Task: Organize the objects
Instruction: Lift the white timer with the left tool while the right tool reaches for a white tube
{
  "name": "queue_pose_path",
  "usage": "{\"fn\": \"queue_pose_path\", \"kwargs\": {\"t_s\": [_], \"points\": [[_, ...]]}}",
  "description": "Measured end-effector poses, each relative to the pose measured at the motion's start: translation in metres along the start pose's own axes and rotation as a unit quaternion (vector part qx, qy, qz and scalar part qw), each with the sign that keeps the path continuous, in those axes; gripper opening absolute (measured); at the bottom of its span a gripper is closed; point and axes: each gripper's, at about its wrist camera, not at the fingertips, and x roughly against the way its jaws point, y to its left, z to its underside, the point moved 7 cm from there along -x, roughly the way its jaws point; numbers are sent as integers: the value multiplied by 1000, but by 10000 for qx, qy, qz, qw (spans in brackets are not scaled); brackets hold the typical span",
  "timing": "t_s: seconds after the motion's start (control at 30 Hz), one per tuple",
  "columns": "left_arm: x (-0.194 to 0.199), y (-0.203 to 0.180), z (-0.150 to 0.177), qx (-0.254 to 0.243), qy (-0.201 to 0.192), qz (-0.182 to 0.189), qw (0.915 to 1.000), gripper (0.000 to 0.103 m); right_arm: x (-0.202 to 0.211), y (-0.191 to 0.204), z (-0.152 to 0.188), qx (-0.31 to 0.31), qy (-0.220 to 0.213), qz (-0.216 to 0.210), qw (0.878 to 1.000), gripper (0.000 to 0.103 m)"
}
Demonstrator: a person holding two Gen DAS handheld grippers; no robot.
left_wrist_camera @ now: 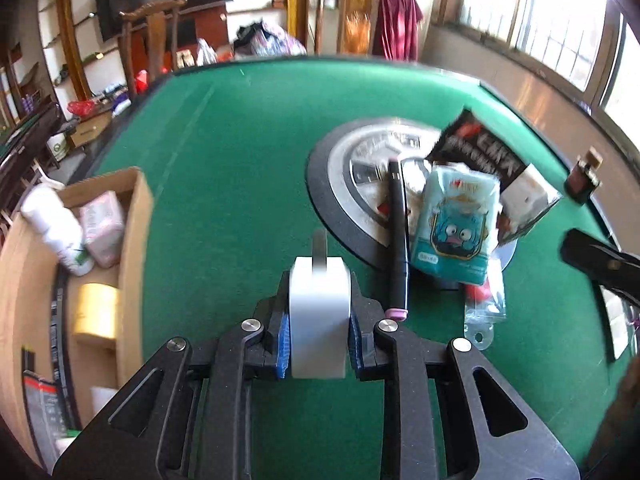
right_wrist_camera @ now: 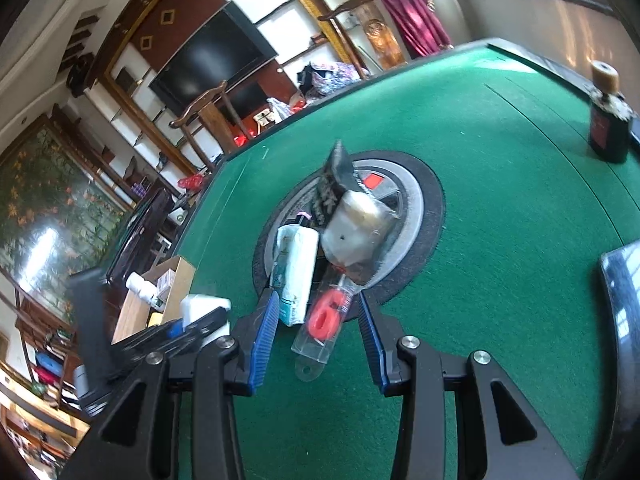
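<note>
1. A green felt worktop (left_wrist_camera: 240, 152) carries a tan cardboard box (left_wrist_camera: 136, 216) at its left edge, part filled
2. Central clutter: black marker pen (left_wrist_camera: 398, 236), teal tissue packet (left_wrist_camera: 456, 220), clear packet with a red number six (right_wrist_camera: 326, 316)
3. The left hand-held gripper (left_wrist_camera: 319, 344) is clamped on a white tape roll (left_wrist_camera: 318, 312); likely next, carry it left over bare felt into the box
4. The right hand-held gripper (right_wrist_camera: 318, 340) stands apart, straddling the clear packet

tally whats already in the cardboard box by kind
In the cardboard box:
white bottle: 1
pink tissue pack: 1
yellow tape roll: 1
black-and-red packet: 1
Total: 4 that I can make out
</note>
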Motion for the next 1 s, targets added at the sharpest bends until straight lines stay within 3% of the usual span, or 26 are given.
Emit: {"fn": "queue_pose_path", "kwargs": {"t_s": [0.17,0.2,0.37,0.53,0.67,0.73,0.8,1.0], "points": [[2,10,-1,136,-76,168,9997,22,-23,14,5,-105,205,7,9997,41],[1,8,-2,120,-77,180,9997,22,-27,17,5,-108,227,13,9997,46],[-1,9,-2,93,-62,330,9994,22,-44,28,-3,-29,121,388,9992,54],[-7,10,-1,195,-36,378,9991,22,-68,37,1,72,342,787,9963,54],[-20,10,1,253,87,434,9987,22,-81,37,3,209,256,1043,9940,54],[-25,8,1,225,83,426,9988,22,-88,37,6,416,326,1152,9919,51],[-26,8,2,223,66,426,9988,22,-88,41,8,602,329,1072,9919,11],[-21,15,1,466,10,610,9971,22,-67,46,16,798,179,689,9943,9]]}}
